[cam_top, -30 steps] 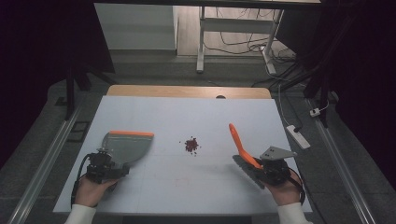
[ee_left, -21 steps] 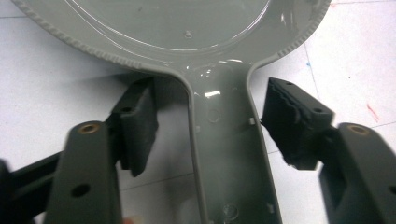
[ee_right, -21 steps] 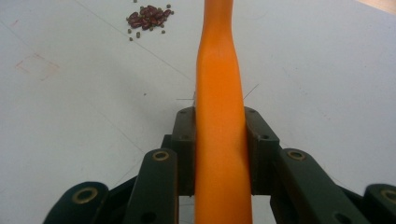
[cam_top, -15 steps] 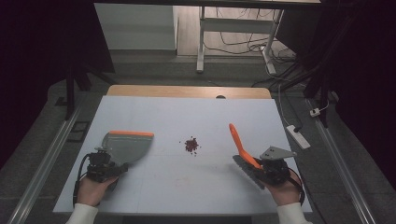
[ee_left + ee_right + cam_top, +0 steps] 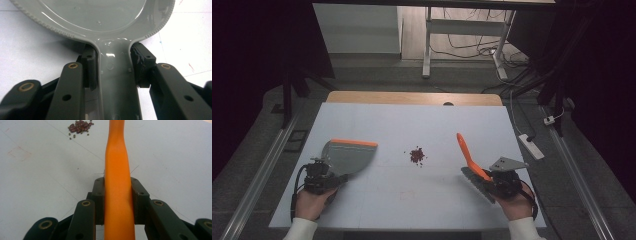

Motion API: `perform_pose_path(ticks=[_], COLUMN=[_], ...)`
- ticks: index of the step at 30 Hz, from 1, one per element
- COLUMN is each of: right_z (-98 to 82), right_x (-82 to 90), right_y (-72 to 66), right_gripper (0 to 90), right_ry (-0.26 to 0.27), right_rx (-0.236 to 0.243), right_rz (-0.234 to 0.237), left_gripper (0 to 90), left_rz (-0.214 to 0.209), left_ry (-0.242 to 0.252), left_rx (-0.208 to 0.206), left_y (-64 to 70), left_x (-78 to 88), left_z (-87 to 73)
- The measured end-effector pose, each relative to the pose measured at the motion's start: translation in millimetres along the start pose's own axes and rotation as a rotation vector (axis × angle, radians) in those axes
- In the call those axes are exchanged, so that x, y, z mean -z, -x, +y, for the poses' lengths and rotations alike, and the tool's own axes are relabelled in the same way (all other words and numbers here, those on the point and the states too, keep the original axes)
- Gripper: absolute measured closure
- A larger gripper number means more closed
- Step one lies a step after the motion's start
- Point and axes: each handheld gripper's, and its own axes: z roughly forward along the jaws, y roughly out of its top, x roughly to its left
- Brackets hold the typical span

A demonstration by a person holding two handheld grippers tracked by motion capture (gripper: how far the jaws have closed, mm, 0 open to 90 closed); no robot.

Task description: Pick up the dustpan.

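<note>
The left gripper (image 5: 113, 75), its jaws just closed, clamps the handle of a grey plastic dustpan with an orange lip (image 5: 346, 155) near the white tabletop's (image 5: 412, 120) left edge. The right gripper (image 5: 117, 195) pinches an orange-handled brush (image 5: 471, 160) near the right edge. Small dark red beans (image 5: 416, 155) lie piled mid-tabletop between them.

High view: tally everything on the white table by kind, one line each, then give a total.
Grey dustpan with orange lip: 1
Orange-handled brush: 1
Pile of small dark red beans: 1
Handheld gripper: 2, left gripper shut on the dustpan's handle, right gripper shut on the brush's handle
Total: 5
</note>
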Motion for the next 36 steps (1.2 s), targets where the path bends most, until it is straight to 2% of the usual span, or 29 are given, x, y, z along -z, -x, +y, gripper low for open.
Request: perform_pose_path(ticks=[10, 11, 18, 21, 26, 29, 32, 34, 36], right_z=[0.1, 0.5, 1.1, 0.5, 0.6, 1.8, 2.5, 2.7, 2.0], right_x=[-1.8, -1.6, -2.0, -2.7, -0.4, 0.0, -0.8, -1.7, -3.0], right_y=[-1.6, -1.4, -0.9, -0.4, 0.1, 0.0, 0.0, 0.5, 0.8], right_gripper=[69.2, 69.2, 69.2, 69.2, 69.2, 69.2, 69.2, 69.2, 69.2], right_ry=[-0.011, -0.002, 0.005, 0.004, 0.015, 0.018, 0.013, 0.014, 0.017], right_rx=[0.006, -0.002, -0.012, -0.014, -0.017, -0.011, -0.01, -0.008, -0.007], right_rz=[0.008, 0.02, 0.04, 0.036, 0.03, 0.027, 0.019, 0.021, 0.025], left_gripper=[62.1, 62.2, 62.3, 62.3, 62.3, 62.2, 62.3, 62.3, 62.3], left_rz=[-0.009, -0.011, -0.027, -0.028, -0.068, -0.105, -0.12, -0.141, -0.147], left_ry=[0.013, 0.014, 0.038, 0.065, 0.114, 0.118, 0.117, 0.122, 0.128], left_rx=[-0.002, -0.004, -0.036, -0.062, -0.113, -0.154, -0.202, -0.203, -0.224], left_y=[-2.1, -2.3, -4.6, -4.7, -1.9, -0.3, 0.5, -1.5, -3.3], left_x=[2.8, 3.1, 7.9, 13.7, 23.0, 23.9, 23.5, 24.8, 27.5], left_z=[0.4, 0.5, 1.7, 1.5, 1.2, 2.9, 6.7, 9.2, 11.4])
